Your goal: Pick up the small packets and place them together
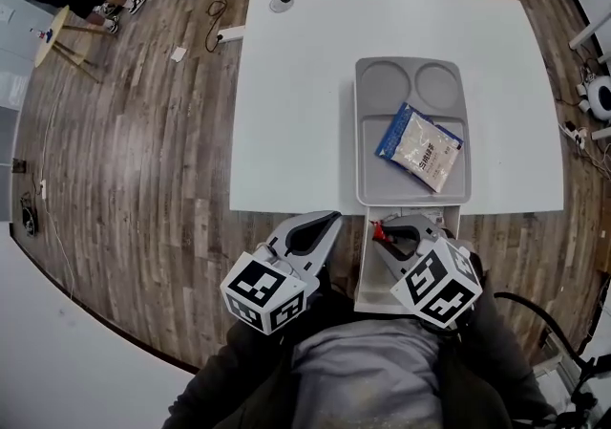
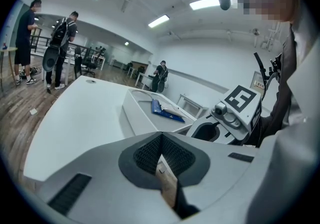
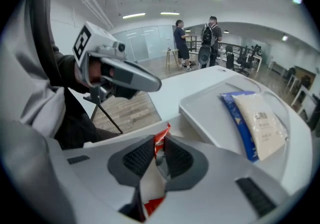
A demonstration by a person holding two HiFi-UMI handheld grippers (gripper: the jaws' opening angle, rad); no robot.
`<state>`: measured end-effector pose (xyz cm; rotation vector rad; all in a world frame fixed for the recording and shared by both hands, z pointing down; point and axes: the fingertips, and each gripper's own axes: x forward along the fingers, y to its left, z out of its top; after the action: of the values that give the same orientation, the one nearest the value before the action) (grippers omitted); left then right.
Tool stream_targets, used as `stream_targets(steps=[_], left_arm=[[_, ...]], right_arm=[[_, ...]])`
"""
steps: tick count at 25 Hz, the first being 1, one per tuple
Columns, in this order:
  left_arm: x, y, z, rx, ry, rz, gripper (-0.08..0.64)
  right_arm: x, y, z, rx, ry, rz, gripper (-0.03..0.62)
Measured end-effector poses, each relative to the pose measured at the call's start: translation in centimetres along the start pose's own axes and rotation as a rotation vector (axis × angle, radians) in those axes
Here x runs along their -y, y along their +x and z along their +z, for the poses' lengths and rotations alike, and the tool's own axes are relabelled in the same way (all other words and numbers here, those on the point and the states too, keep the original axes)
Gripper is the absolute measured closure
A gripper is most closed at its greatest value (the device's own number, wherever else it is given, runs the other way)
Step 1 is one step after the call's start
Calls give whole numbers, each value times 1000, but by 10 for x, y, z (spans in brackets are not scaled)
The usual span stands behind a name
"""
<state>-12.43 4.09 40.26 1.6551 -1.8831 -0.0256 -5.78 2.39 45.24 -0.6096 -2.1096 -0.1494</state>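
Note:
A blue and white packet (image 1: 420, 146) lies in the large compartment of the grey tray (image 1: 363, 131) on the white table; it also shows in the right gripper view (image 3: 255, 123) and the left gripper view (image 2: 165, 109). My right gripper (image 1: 384, 230) hangs over a white box (image 1: 374, 279) at the table's near edge. It is shut on a small red and white packet (image 3: 160, 135), whose red top pokes out above the pads. My left gripper (image 1: 329, 218) sits just left of it, near the table edge, shut with nothing in it (image 2: 161, 140).
The white table (image 1: 305, 102) carries a small round grey fitting (image 1: 281, 3) at its far left corner. Wooden floor surrounds the table, with cables and a power strip (image 1: 230, 33). People stand far off at a small round table (image 1: 52, 35).

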Motion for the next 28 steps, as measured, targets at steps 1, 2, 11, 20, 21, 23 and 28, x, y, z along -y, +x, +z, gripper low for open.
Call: stream_targets(steps=[1, 2, 11, 20, 21, 23, 28], left_arm=[[0, -1, -1, 0, 1, 1, 563], [0, -2, -2, 1, 1, 2, 563], [7, -4, 7, 24, 6, 9, 563], [-19, -21, -1, 34, -40, 80, 563], [-21, -21, -2, 33, -47, 86, 563], [-22, -20, -3, 32, -55, 92, 563], [-20, -16, -1, 25, -53, 89, 563]], right_arm=[[-5, -5, 6, 30, 6, 18, 522], [-9, -10, 13, 60, 10, 36, 522], [56, -92, 68, 275, 30, -132, 522], [147, -73, 48, 145, 103, -355, 516], [147, -69, 48, 137, 93, -348, 509], [146, -63, 49, 123, 71, -333, 487], [141, -67, 57, 151, 56, -307, 436]])
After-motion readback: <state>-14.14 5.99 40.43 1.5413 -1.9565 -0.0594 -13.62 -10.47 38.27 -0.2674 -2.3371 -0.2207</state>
